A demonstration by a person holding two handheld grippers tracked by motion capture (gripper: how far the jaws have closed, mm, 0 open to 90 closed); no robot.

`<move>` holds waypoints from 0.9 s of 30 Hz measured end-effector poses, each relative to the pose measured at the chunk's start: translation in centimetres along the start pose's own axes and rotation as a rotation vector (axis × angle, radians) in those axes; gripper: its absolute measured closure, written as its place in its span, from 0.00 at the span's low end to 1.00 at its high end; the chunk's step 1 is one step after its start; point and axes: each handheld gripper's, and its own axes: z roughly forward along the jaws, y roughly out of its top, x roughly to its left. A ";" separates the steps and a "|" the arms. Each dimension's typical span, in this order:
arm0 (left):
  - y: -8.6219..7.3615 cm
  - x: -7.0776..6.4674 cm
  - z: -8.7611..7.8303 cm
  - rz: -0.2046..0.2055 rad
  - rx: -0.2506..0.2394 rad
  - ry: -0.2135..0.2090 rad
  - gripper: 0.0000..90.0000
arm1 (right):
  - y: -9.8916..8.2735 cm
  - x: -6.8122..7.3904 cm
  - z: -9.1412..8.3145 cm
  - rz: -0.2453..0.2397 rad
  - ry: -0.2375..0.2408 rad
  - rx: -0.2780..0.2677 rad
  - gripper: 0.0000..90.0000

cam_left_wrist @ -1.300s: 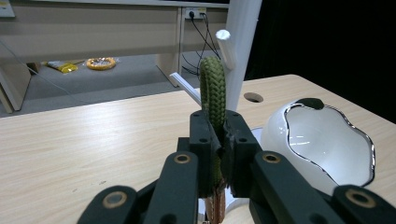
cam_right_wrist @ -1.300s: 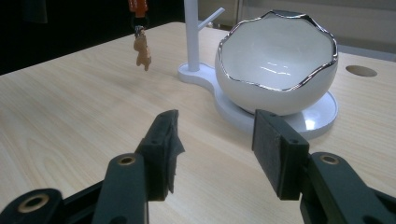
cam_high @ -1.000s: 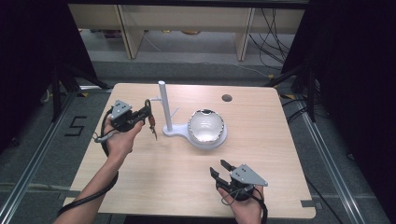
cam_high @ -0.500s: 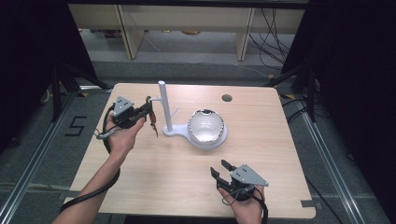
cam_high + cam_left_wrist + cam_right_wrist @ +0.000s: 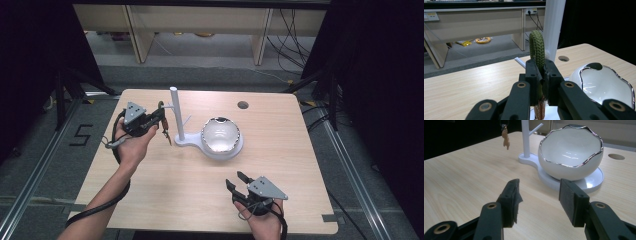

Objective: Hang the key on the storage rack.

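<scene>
My left gripper is shut on a green braided cord loop, which stands up between the pads close in front of the white post. A small tan charm hangs below the jaws, just left of the post. The post rises from a white stand that also carries an egg-shaped white bowl with a silver rim. My right gripper rests open near the table's front edge, with nothing between its pads. In the right gripper view the bowl and the hanging charm lie ahead.
A short peg sticks out of the post near its top. The table has a round cable hole at the back right. Shelving and cables stand on the floor beyond the far edge.
My left gripper has shifted slightly toward the post and the far side, still holding the cord. The right gripper has not moved.
</scene>
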 end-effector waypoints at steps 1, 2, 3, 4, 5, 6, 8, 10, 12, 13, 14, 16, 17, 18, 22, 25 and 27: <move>0.0 0.0 0.0 0.003 0.000 0.000 0.92 | 0.0 0.0 0.0 0.000 0.001 0.001 0.57; 0.0 -0.1 0.0 0.005 0.002 0.001 0.92 | 0.0 0.0 0.0 0.000 0.001 0.000 0.57; 0.0 -0.2 -0.1 0.010 0.004 0.004 0.92 | 0.0 0.2 0.0 0.038 0.013 0.013 0.57; 0.0 -0.2 0.0 0.012 0.003 0.005 0.92 | 0.0 0.2 0.0 0.043 0.011 0.015 0.57; 0.0 -0.3 0.0 0.018 0.002 0.004 0.92 | 0.0 0.2 0.0 0.037 0.010 0.013 0.57; 0.0 -0.3 0.0 0.017 0.004 0.005 0.92 | 0.0 0.2 -0.1 0.046 0.006 0.016 0.57; 0.0 -0.4 0.1 0.026 0.005 0.004 0.92 | 0.0 0.1 0.0 0.027 0.001 0.009 0.57; 0.0 -0.5 0.2 0.032 0.006 0.003 0.92 | -0.1 0.2 0.0 0.038 0.003 0.014 0.57; -0.1 -0.7 0.2 0.037 -0.002 0.003 0.92 | -0.1 0.1 -0.1 0.030 -0.004 0.012 0.57; -0.1 -0.7 0.2 0.038 -0.002 0.005 0.92 | -0.1 0.1 -0.1 0.039 0.004 0.018 0.57; -0.1 -0.8 0.3 0.042 0.000 0.003 0.92 | -0.1 0.1 -0.1 0.039 0.005 0.018 0.57; -0.2 -1.0 0.3 0.048 0.004 -0.001 0.92 | -0.1 0.4 -0.2 0.074 0.000 0.030 0.57; -0.2 -1.1 0.4 0.047 0.010 -0.001 0.92 | -0.1 0.1 -0.1 0.043 0.004 0.019 0.57; -0.2 -1.1 0.5 0.049 0.008 -0.003 0.92 | -0.1 0.1 -0.1 0.039 0.001 0.018 0.57; -0.3 -1.3 0.8 0.047 0.008 -0.005 0.93 | -0.1 0.1 -0.1 0.049 0.008 0.015 0.57; -0.5 -1.3 1.0 0.049 0.015 -0.006 0.93 | -0.1 0.1 -0.1 0.043 0.000 0.017 0.57; -0.6 -1.3 1.2 0.046 0.016 -0.006 0.93 | -0.1 0.1 -0.1 0.043 0.000 0.016 0.57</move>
